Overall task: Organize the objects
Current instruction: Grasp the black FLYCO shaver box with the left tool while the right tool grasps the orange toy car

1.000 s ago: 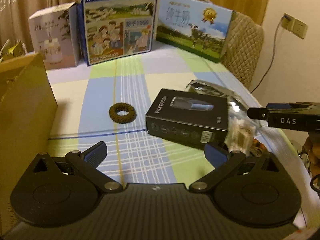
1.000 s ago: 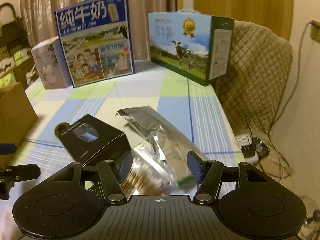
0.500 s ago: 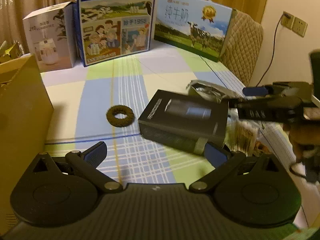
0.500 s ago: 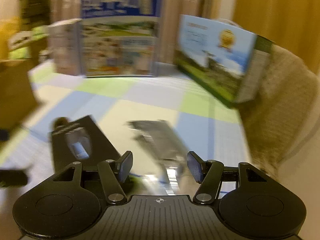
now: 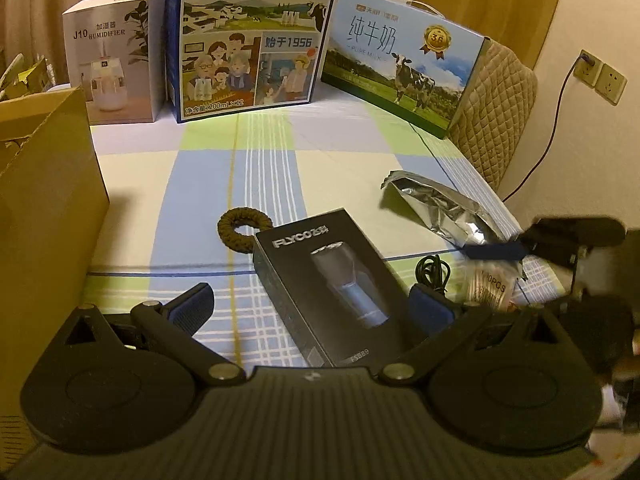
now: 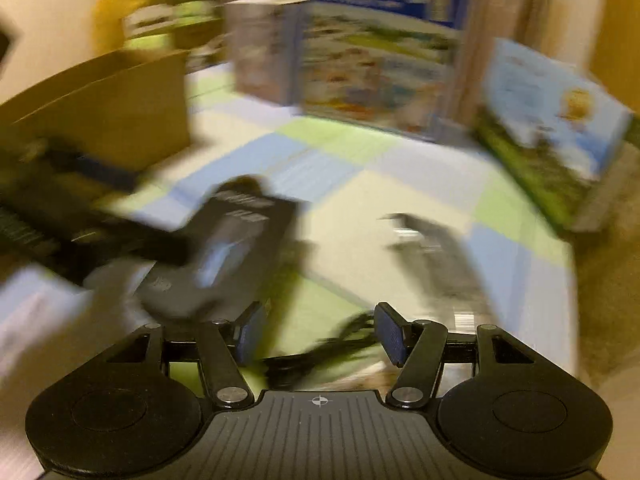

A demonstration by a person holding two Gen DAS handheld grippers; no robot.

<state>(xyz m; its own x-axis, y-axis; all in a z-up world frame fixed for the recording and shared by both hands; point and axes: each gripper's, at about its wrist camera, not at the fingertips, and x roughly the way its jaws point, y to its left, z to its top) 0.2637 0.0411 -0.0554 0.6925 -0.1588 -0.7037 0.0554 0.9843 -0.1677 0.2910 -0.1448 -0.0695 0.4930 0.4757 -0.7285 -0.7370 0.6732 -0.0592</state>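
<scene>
Table: I see a checked cloth (image 5: 224, 184) in blue, green and cream under everything.
Cardboard box: a brown carton (image 5: 44, 184) stands at my left edge, top flaps open.
Milk cartons: a tall blue one (image 5: 248, 36) reads "200mL×12" and "1956"; a lower one (image 5: 400, 68) reads "PURE MILK" with a cow and a "3.6" rosette.
Humidifier box: white (image 5: 116, 56), printed "J10 HUMIDIFIER", just left of the tall carton.
Shaver box: black (image 5: 320, 280), marked "FLYCO" and "FS889", lying flat between my left gripper's fingers without touching either.
Foil pouch: a crumpled silver bag (image 5: 436, 208) lies right of the shaver box.
Swab packet: a clear pack (image 5: 490, 286) marked "100PCS", partly behind the right tool.
Ring: a brown braided loop (image 5: 244, 228) touches the shaver box's far corner.
Cable: a dark coil (image 5: 432, 272) beside the box.
Left gripper: (image 5: 310, 304) spread wide, holding nothing.
Right gripper: (image 6: 316, 332) fingers apart and empty over the cable; its view is badly blurred.
</scene>
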